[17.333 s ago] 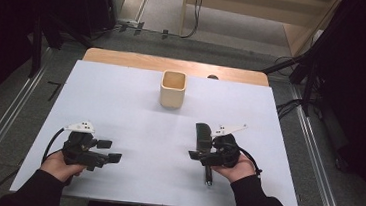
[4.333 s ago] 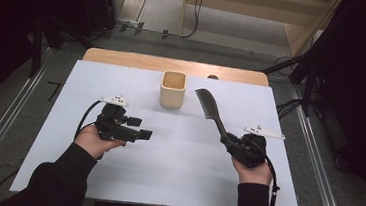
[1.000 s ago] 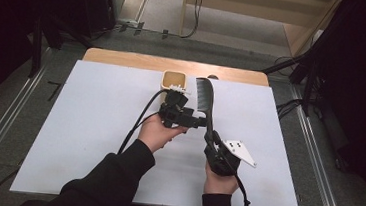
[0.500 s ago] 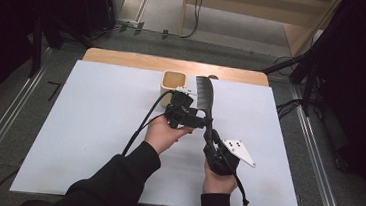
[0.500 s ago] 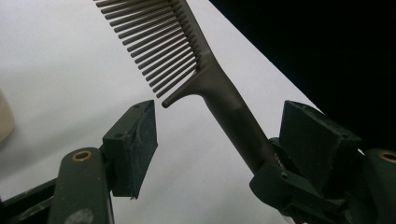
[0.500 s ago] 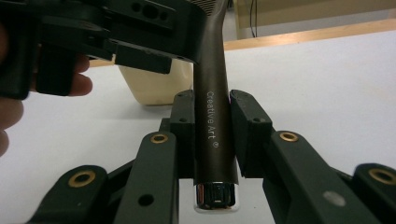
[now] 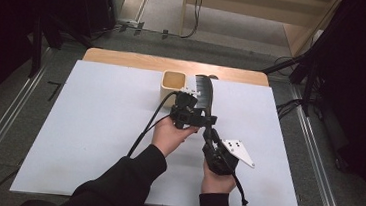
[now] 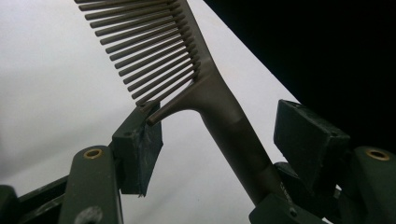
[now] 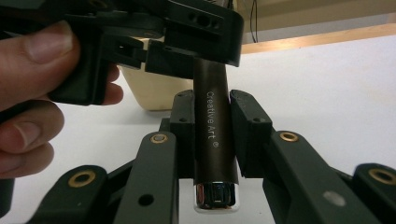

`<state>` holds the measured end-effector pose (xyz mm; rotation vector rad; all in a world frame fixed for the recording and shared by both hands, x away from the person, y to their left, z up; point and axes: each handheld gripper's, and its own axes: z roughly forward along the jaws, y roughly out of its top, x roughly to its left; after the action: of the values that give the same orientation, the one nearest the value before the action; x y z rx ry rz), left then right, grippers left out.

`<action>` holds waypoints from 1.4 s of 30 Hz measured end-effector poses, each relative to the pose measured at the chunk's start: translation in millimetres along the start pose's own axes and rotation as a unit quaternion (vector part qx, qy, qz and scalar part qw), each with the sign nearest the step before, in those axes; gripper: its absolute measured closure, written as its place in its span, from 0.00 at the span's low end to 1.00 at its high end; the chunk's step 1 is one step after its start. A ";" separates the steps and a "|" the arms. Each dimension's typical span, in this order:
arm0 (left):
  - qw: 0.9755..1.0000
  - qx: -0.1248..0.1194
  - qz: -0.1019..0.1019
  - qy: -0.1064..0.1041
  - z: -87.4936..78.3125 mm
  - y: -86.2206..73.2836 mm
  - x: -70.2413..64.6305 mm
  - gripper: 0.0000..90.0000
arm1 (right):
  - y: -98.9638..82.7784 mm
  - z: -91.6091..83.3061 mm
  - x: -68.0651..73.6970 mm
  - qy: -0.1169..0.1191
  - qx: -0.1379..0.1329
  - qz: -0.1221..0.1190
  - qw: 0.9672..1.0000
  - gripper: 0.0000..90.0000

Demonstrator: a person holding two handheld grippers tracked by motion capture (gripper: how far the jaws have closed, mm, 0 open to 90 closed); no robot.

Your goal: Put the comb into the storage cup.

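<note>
Two tongs were on one comb (image 7: pixel 206 92) at this moment, so I judged the hand-over about half done. Nearest me, my right gripper (image 9: pixel 212 133) had its jaws narrow and pressed on the comb's round handle, lettering facing up and the shiny end cap sticking out toward the camera. In the high view the right gripper (image 7: pixel 210 138) pointed away from me, holding the comb lifted over the white table (image 7: pixel 93 125). Just beyond it, my left gripper (image 7: pixel 208 120) had come across from the side to the neck of the comb, where handle meets teeth. In the left gripper view the jaws stood fairly wide either side of that neck and had just been closing: one pad (image 8: pixel 140 147) touched the lowest tooth, the other pad (image 8: pixel 310 135) stood apart from the handle, so no proper grip yet. Farther off, the comb's toothed end reached to just beside the small wooden cup (image 7: pixel 173 84) near the table's far edge. Left to do, as I read it: finish closing the left on the neck, release the right, then probably carry the comb to the cup.
</note>
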<state>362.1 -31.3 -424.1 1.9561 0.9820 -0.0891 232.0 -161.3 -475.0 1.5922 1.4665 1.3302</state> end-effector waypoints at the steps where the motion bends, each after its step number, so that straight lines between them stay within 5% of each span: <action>1: 1.000 -0.001 -0.007 0.001 0.6 -0.1 -0.4 0.39 | 0.0 0.0 0.3 0.000 -0.001 0.001 1.000 0.78; 15: 1.000 0.000 -0.029 -0.007 5.7 -2.3 -1.2 0.68 | -1.9 3.0 4.2 0.002 -0.005 0.007 1.000 0.78; 37: 0.998 -0.003 -0.054 -0.041 1.5 -5.3 5.9 0.77 | -4.8 6.7 5.1 0.010 0.013 0.006 1.000 0.78; 42: 0.995 0.001 -0.074 -0.071 0.8 -4.5 10.4 0.80 | -4.5 8.0 3.8 0.014 0.020 0.006 1.000 0.78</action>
<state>366.4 -24.5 -432.1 1.8495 1.0317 -0.3082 237.4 -155.2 -480.6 1.6159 1.5125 1.3428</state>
